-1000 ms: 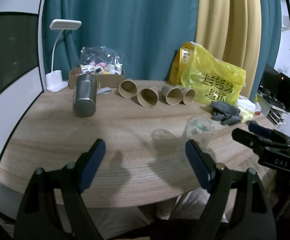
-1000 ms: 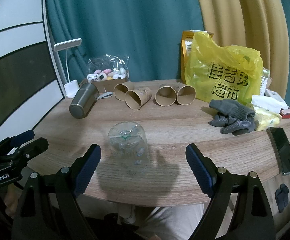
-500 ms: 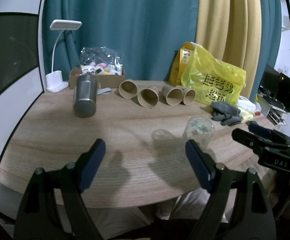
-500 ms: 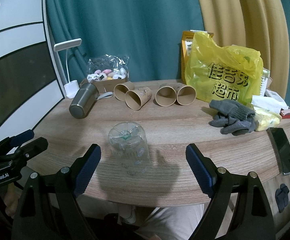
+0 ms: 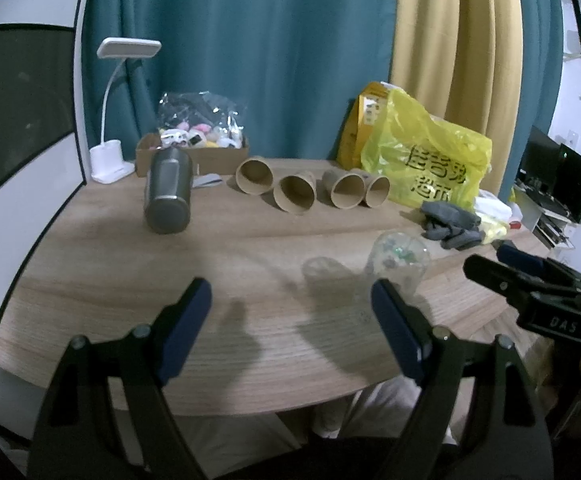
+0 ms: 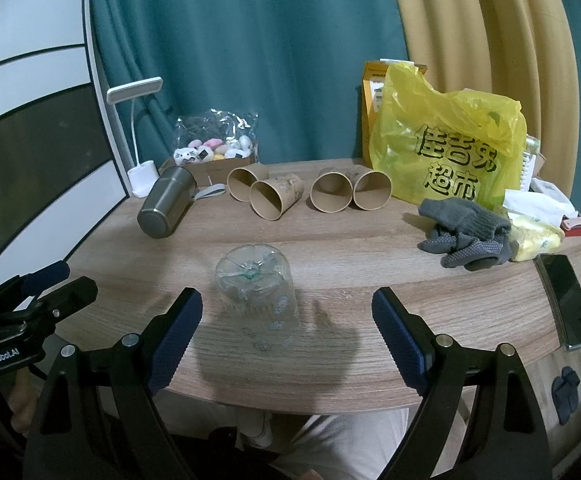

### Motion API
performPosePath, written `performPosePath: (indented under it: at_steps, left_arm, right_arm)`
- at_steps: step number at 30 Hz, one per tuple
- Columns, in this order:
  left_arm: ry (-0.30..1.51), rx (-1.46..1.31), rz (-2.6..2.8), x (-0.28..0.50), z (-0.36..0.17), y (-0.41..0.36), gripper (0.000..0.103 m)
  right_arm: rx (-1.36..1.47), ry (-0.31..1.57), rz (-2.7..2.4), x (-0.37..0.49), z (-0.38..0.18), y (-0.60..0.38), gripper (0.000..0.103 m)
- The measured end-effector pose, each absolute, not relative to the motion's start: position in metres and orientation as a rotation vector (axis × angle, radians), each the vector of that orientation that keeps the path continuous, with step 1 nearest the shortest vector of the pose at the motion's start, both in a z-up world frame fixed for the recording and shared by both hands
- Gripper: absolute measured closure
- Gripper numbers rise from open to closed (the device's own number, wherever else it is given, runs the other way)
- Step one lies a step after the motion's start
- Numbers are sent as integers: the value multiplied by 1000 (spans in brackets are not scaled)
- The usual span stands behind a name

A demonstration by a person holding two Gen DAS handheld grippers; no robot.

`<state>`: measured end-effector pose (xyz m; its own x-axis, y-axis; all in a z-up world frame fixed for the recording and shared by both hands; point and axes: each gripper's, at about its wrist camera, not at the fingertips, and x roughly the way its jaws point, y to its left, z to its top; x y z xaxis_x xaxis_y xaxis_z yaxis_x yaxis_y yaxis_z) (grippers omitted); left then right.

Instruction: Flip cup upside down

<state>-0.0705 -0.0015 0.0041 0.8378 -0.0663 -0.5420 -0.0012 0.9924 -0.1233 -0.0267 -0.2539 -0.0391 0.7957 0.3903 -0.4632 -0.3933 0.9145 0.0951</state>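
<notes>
Here the clear plastic cup [image 6: 256, 284] stands mouth-down on the wooden table [image 6: 350, 248], its ribbed base facing up, near the front edge. In the right wrist view it sits just ahead of the right gripper [image 6: 286, 328], slightly toward the left finger, untouched, with both blue pads spread wide and nothing between them. The left wrist view shows the same cup [image 5: 400, 264] half hidden behind the right finger of the left gripper [image 5: 290, 322], whose pads are likewise spread wide over bare tabletop. Each camera catches the other tool from the side: the right gripper [image 5: 530, 284] at the far right edge, the left gripper [image 6: 46, 288] at the lower left. Only the right wrist view shows the dark phone [image 6: 566, 300] lying at the table's right edge. Both views show the steel tumbler [image 6: 166, 208] on its side, four paper cups [image 6: 310, 196] lying with mouths forward, grey gloves [image 6: 462, 232], and a yellow bag [image 6: 450, 156].
</notes>
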Motion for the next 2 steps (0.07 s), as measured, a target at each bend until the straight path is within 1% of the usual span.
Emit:
performPosePath:
  at_steps: [2]
  left_arm:
    - [569, -118, -32, -71, 4, -1, 19]
  right_arm:
    - [-7, 496, 422, -27, -39, -254, 14]
